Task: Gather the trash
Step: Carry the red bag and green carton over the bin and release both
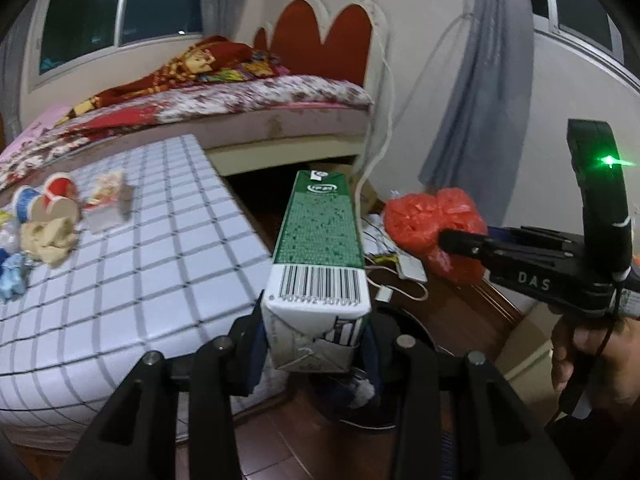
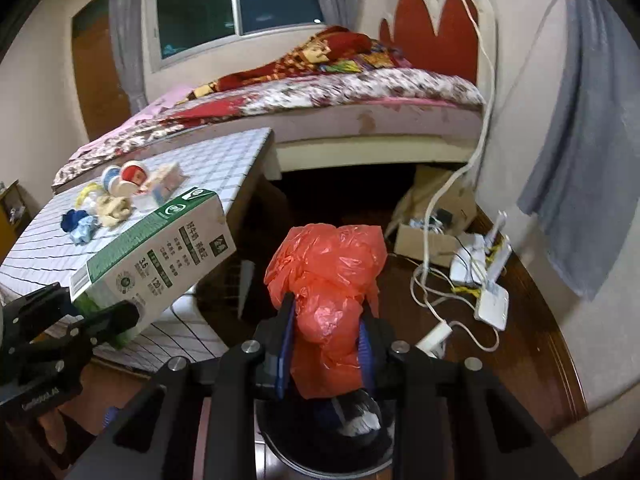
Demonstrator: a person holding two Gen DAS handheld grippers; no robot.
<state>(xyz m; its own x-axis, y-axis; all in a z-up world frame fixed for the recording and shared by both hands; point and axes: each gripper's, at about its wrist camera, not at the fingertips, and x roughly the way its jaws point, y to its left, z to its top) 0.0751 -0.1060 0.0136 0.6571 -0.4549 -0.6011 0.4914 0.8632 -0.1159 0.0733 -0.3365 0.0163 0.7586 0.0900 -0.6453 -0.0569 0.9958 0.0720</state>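
Clamped in the left tool (image 1: 316,344), one green-and-white carton (image 1: 320,248) points lengthwise away toward the bed (image 1: 280,100), beside the right tool (image 2: 326,340) gripping one red plastic bag (image 2: 328,280), with two paper cups (image 1: 44,200) on the checked worktop (image 1: 140,280).

The table (image 2: 224,152) stands before the bed (image 2: 360,92). Cups (image 2: 124,178) and wrappers (image 2: 114,206) lie on it at ten o'clock; a cardboard box (image 2: 420,236) sits at two o'clock on the floor (image 2: 532,344).
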